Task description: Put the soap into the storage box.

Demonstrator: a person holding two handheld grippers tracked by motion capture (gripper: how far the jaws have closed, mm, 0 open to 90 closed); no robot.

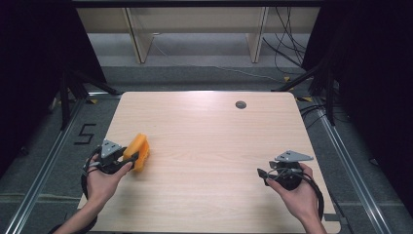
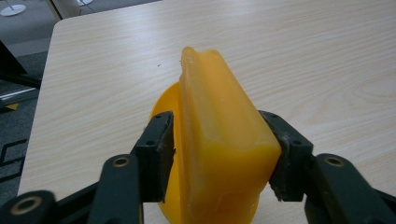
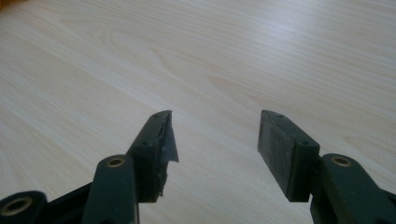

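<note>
Yellow block [image 1: 138, 151] near the desk's [image 1: 209, 131] left edge, about midway between the front and back edges, well apart from the right edge. Set on its narrow side, tilted. Long axis running away from the person toward the back edge, straight out along the line of the left tongs [image 1: 127, 157]. Seen from the left gripper view, block [image 2: 219, 140] sits between the two black jaws and reaches well past their tips, with a rounded yellow part showing low behind it. Cannot tell whether that part belongs to the block or lies under it.

Left tongs [image 2: 219, 154] spread about halfway, one pad against each broad flank of the block. On the right of that picture, plainly touching. On the left, against the flank or only a hair off it. Firm pinch or bare touch: cannot tell.

Right tongs [image 1: 263, 174] near the desk's front right corner, well apart from the block, aimed across the desk toward the left edge. Jaws wide apart [image 3: 215, 144], nothing between them but bare wood, touching nothing.

Left hand [image 1: 104, 178] by far the nearer, already at the block; right hand [image 1: 297, 195] across the desk's full width from it. Judging by that, next move most likely falls to the left: close along the short axis to lift, or back straight out along the long axis to leave the block standing. Tilt and narrow footing suggest it may tip once let go.
</note>
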